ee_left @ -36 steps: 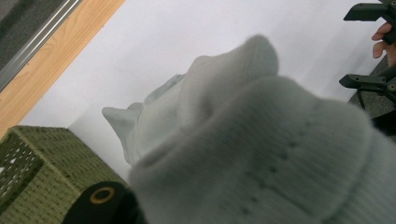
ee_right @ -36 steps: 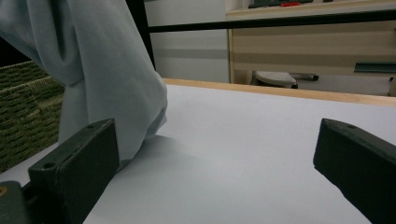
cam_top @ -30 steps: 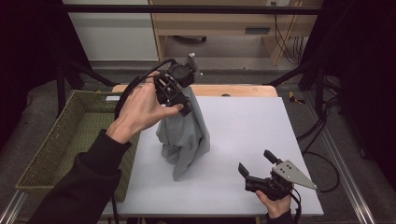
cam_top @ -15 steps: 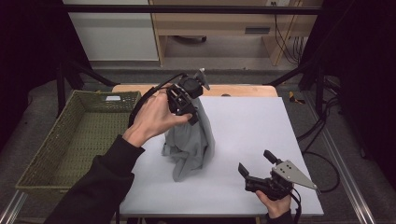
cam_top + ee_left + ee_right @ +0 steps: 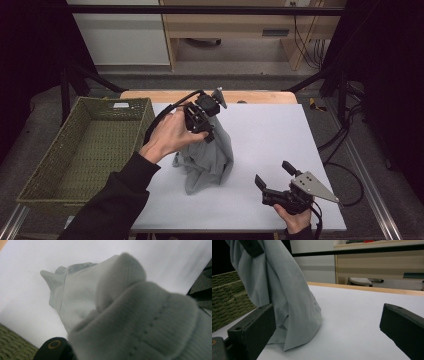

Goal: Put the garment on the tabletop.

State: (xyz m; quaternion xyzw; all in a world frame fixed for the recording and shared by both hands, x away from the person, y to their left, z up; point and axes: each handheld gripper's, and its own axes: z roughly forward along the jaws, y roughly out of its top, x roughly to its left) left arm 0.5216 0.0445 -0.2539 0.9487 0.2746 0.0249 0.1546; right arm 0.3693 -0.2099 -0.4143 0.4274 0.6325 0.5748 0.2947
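A light grey garment (image 5: 209, 161) hangs from my left gripper (image 5: 204, 119), which is shut on its top edge above the middle of the white table (image 5: 280, 130). The cloth's lower part rests bunched on the table. In the left gripper view the garment's ribbed hem (image 5: 140, 322) lies right against the camera, hiding the jaws' tips. My right gripper (image 5: 273, 173) sits open at the table's front right, holding nothing. In the right gripper view its jaws stand wide apart around (image 5: 328, 315), with the hanging garment (image 5: 287, 295) ahead on the left.
A green woven basket (image 5: 85, 150) stands off the table's left side, seen also as the basket (image 5: 227, 297) in the right gripper view. A wooden strip (image 5: 260, 96) runs along the table's far edge. Black frame bars and cables surround the table.
My left gripper has come down and a little to the right with the garment, so more cloth piles on the table. The right gripper has not moved.
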